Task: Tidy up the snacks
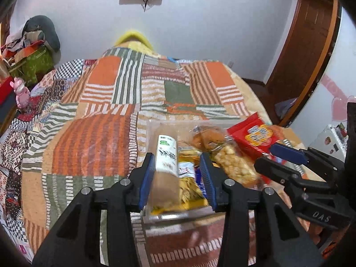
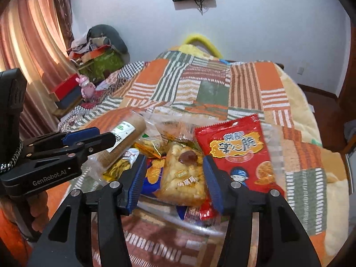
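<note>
One patchwork quilt of orange, green and white striped squares (image 2: 222, 84) covers the bed. On it sits one clear plastic tray (image 1: 169, 217) piled with snack packets, among them one red crisp bag with Chinese writing (image 2: 235, 151) and one clear puffed-rice packet (image 2: 184, 178). The left hand-held gripper (image 1: 176, 178), marked "GenRobot.AI", is spread around one brown cylindrical biscuit pack with a white label (image 1: 165, 173). The right hand-held gripper (image 2: 175, 181) straddles the puffed-rice packet, spread.

red snack packet (image 2: 235, 153), puffed-rice bar (image 2: 182, 178) (clear wrap), heaped snacks
</note>
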{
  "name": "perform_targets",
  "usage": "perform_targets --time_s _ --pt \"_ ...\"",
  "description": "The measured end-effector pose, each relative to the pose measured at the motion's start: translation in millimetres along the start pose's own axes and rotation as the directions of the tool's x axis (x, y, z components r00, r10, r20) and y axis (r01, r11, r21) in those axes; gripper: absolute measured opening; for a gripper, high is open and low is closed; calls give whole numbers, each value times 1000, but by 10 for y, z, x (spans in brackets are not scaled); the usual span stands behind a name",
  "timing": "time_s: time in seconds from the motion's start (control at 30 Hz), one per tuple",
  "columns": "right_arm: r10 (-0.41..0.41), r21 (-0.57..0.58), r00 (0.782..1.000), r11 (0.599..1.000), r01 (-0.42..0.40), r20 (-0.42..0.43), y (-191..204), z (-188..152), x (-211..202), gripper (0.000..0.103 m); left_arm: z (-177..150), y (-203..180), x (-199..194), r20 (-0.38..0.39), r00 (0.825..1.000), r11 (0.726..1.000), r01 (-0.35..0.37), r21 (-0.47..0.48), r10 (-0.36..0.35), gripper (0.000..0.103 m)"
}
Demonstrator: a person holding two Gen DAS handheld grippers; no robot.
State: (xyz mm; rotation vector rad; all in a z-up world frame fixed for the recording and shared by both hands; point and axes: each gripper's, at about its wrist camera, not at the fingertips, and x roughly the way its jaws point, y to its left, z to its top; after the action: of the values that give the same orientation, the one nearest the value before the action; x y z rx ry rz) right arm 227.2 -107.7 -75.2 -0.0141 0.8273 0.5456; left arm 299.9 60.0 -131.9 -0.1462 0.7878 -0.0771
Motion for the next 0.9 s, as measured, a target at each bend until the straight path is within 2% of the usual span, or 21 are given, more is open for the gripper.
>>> perform_targets --time_s 0.23,0.43,0.57,0.63,0.73,0.83,0.9 --pt "-11 -8 991 1000 13 133 87 86 -750 49 -9 -234 -848 152 988 999 -4 43 -3 41" --pt "-15 -21 966 1000 21 259 210 64 -1434 49 -108 -468 -1702 310 950 997 4 72 -26 43" --pt "-26 -35 940 999 40 340 319 -22 -1850 54 -220 -586 -2116 392 919 997 9 82 -41 57" --pt "-33 -40 926 998 52 377 378 -72 -2021 56 -292 -645 -2309 431 902 996 5 89 -43 59" --pt "-31 -39 912 998 52 408 436 -136 -2144 62 -393 -707 -2488 465 884 996 1 93 -45 64" --pt "-43 -43 902 997 67 429 504 -176 -2189 71 -496 -754 -2623 499 866 996 -11 89 -34 74" --pt "-59 -43 896 995 87 441 544 -194 -2193 81 -535 -772 -2650 502 864 996 -17 88 -30 83"
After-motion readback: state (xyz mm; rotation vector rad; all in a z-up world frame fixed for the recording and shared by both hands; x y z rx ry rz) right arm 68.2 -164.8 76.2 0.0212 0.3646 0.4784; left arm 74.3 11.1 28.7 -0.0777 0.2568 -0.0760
